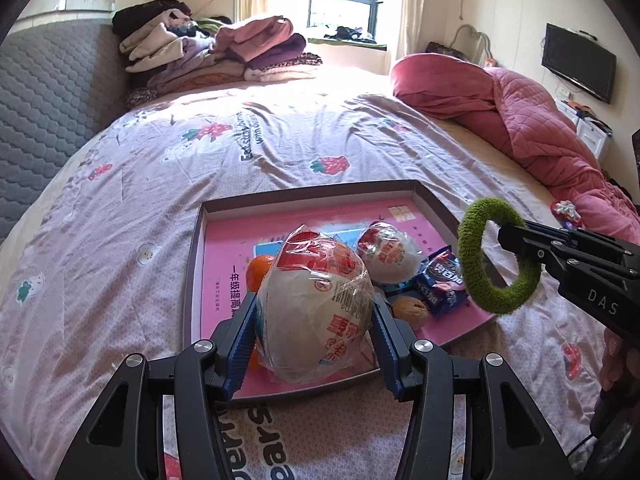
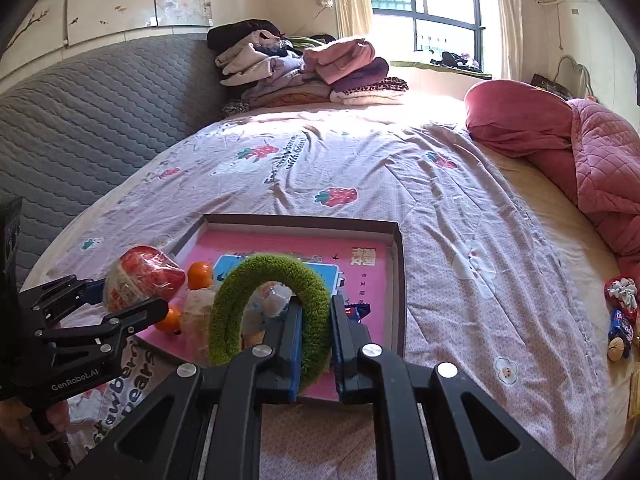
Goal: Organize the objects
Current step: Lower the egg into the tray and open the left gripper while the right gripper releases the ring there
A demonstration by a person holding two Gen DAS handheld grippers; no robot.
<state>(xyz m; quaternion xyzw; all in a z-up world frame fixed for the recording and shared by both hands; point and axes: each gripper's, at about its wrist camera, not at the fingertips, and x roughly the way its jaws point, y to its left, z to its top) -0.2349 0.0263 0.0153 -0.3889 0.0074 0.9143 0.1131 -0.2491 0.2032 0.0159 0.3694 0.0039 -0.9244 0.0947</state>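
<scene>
Tray [image 1: 430, 196] beside pink quilt [image 1: 552, 136]

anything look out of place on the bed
Yes. A few small items lie loose on the bedsheet by the pink quilt, well apart from the tray that holds the other snacks. They look like a scrunchie, a blue snack packet and a walnut.
</scene>
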